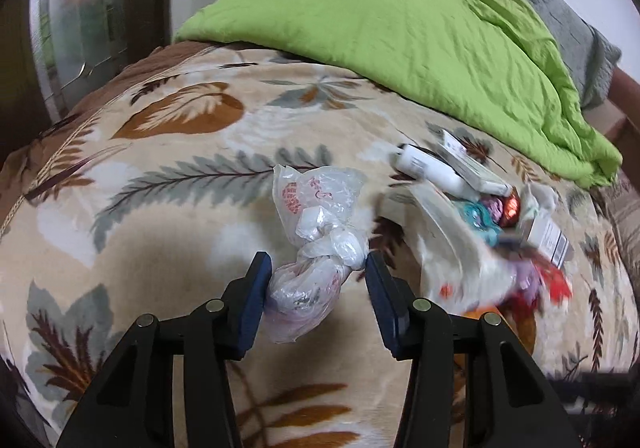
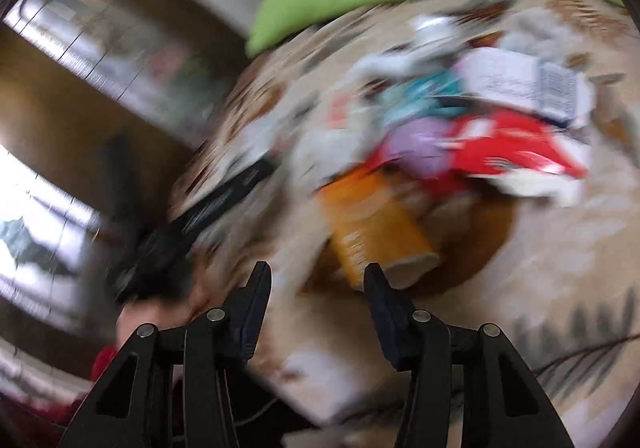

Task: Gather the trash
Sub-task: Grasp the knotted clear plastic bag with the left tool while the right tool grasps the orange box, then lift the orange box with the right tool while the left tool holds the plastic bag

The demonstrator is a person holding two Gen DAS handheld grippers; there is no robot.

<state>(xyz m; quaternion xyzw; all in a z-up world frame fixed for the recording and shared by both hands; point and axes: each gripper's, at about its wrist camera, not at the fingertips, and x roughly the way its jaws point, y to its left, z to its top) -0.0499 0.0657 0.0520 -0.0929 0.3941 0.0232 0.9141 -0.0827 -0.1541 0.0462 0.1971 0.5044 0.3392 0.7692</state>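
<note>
The left wrist view is the sharper one. The left gripper [image 1: 318, 268] stands wide open with a knotted clear plastic bag [image 1: 316, 248] lying between its blue pads [image 1: 254, 304]. The left pad seems to brush the bag's lower bulge, the right pad sits just beside the knot, and nothing is clamped. The bag rests on a leaf-patterned blanket [image 1: 180, 151], with a green quilt [image 1: 420, 39] heaped along the far side. To the right of the bag lies a pile of trash [image 1: 480, 215]: a white tube [image 1: 432, 169], flat white boxes, crumpled teal, purple and red wrappers.

The right wrist view is heavily smeared by motion, yet it shows things the left one does not — an orange carton [image 2: 372, 224] at the near edge of the same trash pile [image 2: 460, 119], a red packet [image 2: 512, 151] and a barcoded white box [image 2: 532, 83]. The right gripper [image 2: 318, 280] is spread wide and holds nothing, hanging above the blanket [image 2: 540, 248] with the carton's end near its right fingertip. A dark blurred shape at left may be the other tool; I cannot tell.
</note>
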